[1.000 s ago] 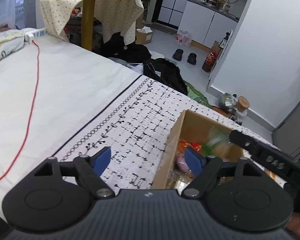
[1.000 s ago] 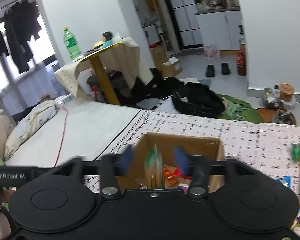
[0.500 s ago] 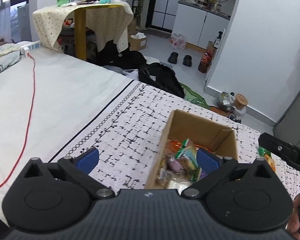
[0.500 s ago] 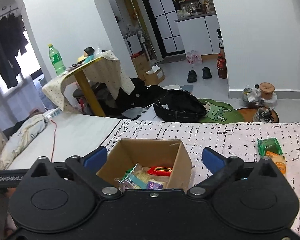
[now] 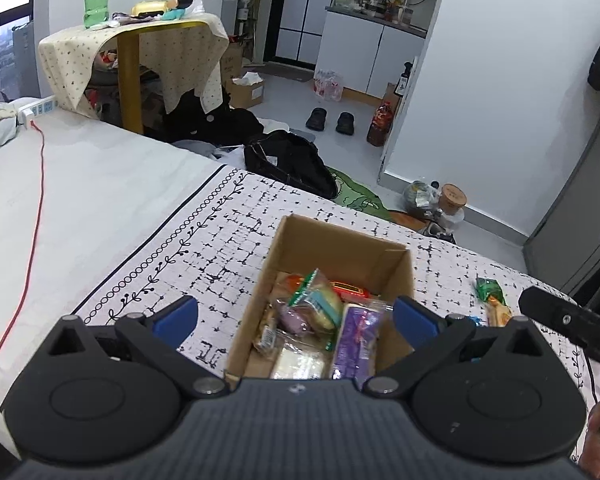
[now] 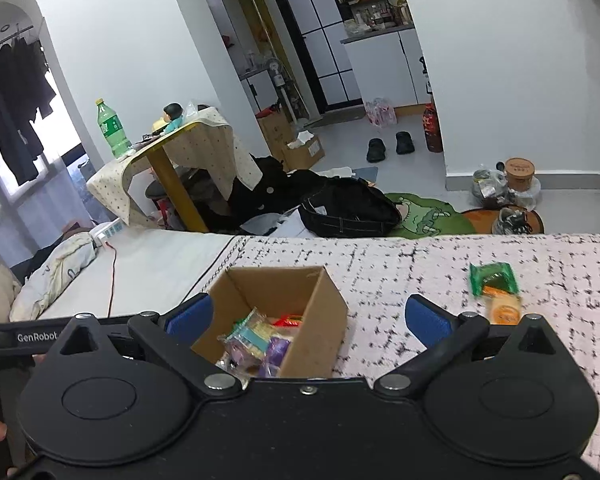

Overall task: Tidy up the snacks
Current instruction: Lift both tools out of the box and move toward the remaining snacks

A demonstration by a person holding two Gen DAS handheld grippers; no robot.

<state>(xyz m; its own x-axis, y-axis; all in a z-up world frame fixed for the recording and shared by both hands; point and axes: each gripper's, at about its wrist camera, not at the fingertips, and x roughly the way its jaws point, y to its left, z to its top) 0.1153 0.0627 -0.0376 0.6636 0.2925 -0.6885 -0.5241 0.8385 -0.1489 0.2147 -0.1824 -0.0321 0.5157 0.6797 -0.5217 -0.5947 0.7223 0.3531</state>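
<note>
Hovering over the cardboard box (image 5: pixel 332 304), my left gripper (image 5: pixel 296 316) and right gripper (image 6: pixel 308 316) have just spread wide, both empty. Green snack packet (image 6: pixel 493 278) lies on the bed's patterned blanket (image 6: pixel 400 272): light, crinkly, slippery; I judge pinching its flat middle safest.

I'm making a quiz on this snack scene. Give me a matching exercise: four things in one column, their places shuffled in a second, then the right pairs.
Things
1. purple packet
2. green packet
3. green bottle
4. black shoes

Places
A. on the floor near the kitchen doorway
B. inside the cardboard box
C. on the small table with the dotted cloth
D. on the patterned bedspread, outside the box

Pairs: 1-B, 2-D, 3-C, 4-A
</note>
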